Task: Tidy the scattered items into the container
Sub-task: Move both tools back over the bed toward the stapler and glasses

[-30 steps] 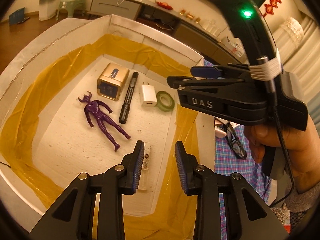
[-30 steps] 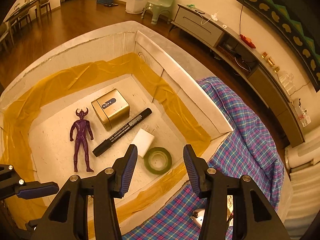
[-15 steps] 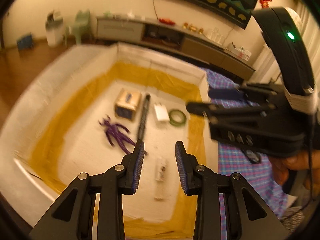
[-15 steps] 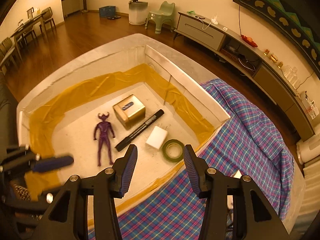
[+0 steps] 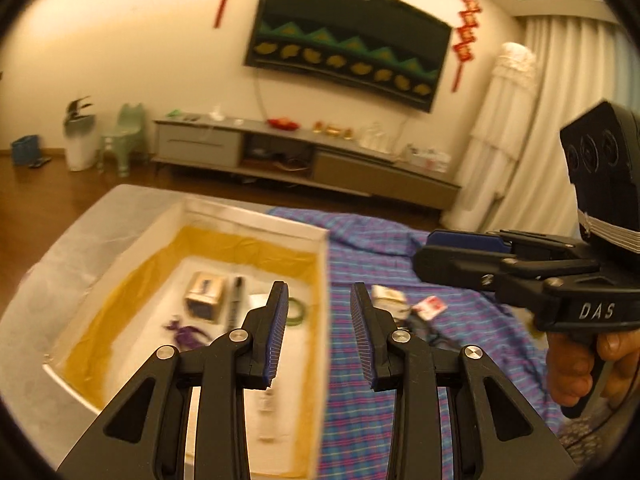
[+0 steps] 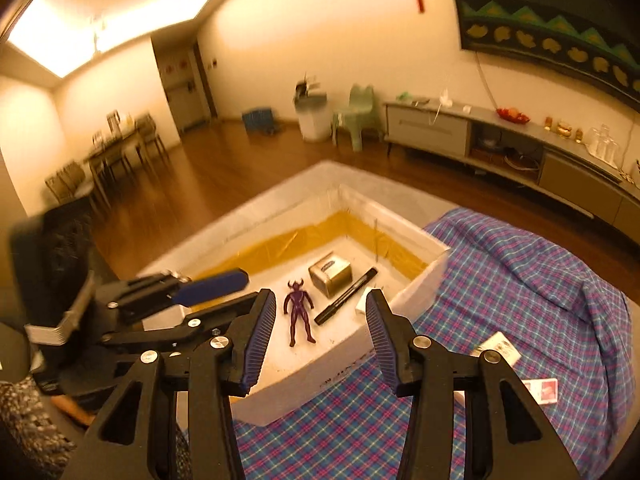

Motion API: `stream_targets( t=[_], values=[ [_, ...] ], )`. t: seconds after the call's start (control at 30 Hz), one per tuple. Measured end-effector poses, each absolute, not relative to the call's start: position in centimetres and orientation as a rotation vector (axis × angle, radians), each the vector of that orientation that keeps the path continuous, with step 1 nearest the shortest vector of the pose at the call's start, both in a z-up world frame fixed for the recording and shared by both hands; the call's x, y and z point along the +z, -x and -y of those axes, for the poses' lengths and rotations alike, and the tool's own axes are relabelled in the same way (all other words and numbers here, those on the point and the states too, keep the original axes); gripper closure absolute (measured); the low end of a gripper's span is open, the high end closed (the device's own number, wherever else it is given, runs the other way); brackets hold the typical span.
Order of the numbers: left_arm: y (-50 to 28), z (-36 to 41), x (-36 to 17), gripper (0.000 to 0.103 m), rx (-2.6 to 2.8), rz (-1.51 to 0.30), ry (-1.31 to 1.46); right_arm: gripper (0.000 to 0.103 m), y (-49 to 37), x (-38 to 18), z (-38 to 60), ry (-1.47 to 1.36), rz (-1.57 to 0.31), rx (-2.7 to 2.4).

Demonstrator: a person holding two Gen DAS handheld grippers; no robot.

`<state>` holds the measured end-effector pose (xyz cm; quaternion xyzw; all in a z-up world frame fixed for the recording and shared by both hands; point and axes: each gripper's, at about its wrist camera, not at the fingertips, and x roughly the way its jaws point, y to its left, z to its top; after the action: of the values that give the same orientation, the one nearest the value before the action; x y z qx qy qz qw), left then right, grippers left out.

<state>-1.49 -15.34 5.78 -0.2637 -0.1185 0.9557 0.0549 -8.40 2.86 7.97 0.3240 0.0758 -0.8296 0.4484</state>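
Left gripper (image 5: 318,332) jaws parted, nothing between, hanging over near right wall of white foam container (image 5: 324,264). Right gripper (image 6: 320,340) likewise apart, empty, above container's near wall. Inside container: purple figurine (image 6: 298,314), gold tin (image 6: 331,274), black marker (image 6: 346,296), green tape roll (image 5: 298,312). Outside, right, on plaid cloth (image 6: 520,280): red card pack (image 6: 544,390), white box (image 6: 500,348).

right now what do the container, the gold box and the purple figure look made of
Container: likely white foam, with thick matte walls and amber tape lining.
Gold box: probably metal tin, judging by its brushed sheen.
Purple figure: likely moulded plastic, glossy.
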Motion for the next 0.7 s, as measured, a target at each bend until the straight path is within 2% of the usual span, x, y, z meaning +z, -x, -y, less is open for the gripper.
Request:
stream_targets(
  t=[0.17,0.4,0.7],
  values=[
    [3.2,12.8,5.2,0.068,2.824,0.345,0.846,0.054,8.5,6.9,-7.9,-0.817,-0.128,-2.118],
    [5.6,8.2,3.3,0.061,2.724,0.308,0.981,0.054,11.4,1.1,-13.3,-0.984,-0.080,-2.217],
    [12.0,3.9,-3.1,0.059,2.668,0.266,1.239,0.054,15.5,-6.4,-16.5,-1.155,-0.230,-2.276]
  ],
)
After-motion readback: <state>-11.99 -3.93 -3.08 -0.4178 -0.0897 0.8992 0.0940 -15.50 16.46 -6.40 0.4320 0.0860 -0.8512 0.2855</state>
